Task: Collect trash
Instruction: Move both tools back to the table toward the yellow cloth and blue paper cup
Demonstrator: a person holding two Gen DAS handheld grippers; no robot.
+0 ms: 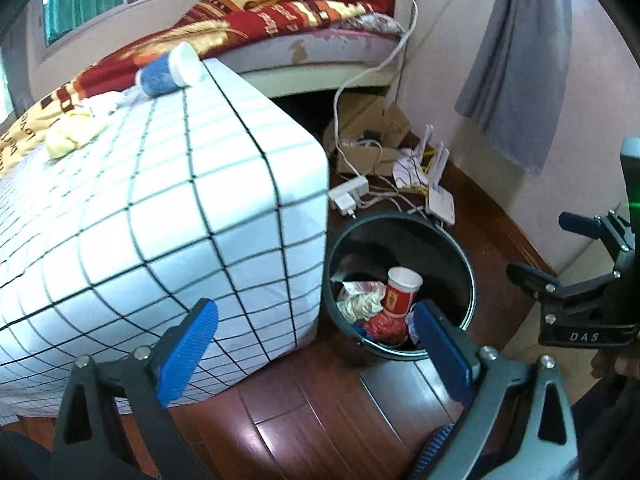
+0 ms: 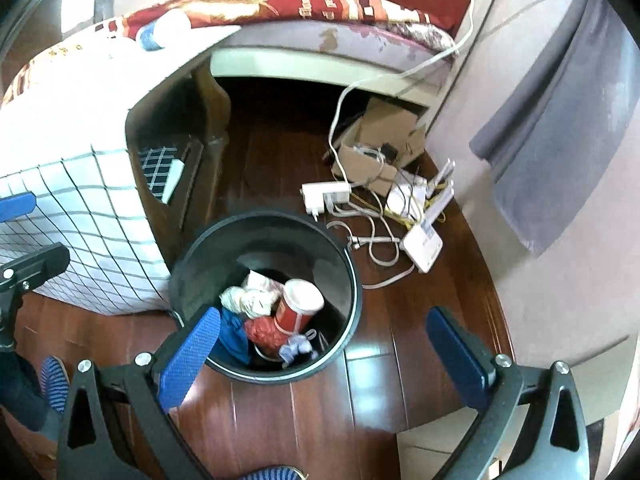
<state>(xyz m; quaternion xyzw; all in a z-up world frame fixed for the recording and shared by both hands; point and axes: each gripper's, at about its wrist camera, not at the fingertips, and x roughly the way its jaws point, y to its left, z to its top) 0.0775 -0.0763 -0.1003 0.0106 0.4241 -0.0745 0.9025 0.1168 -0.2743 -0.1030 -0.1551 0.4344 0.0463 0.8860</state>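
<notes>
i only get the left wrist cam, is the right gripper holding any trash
observer: No. The right gripper is open and empty, just above the black bin.
operator: my own gripper finger hides the near side of the bin, whats there
observer: A blue cloth-like piece lies against the near left wall, next to the red cup.
operator: anything else down low
observer: A small pale crumpled scrap sits just below the cup.
operator: where is the person standing
observer: A foot in blue striped footwear is on the wood floor left of the bin.
</notes>
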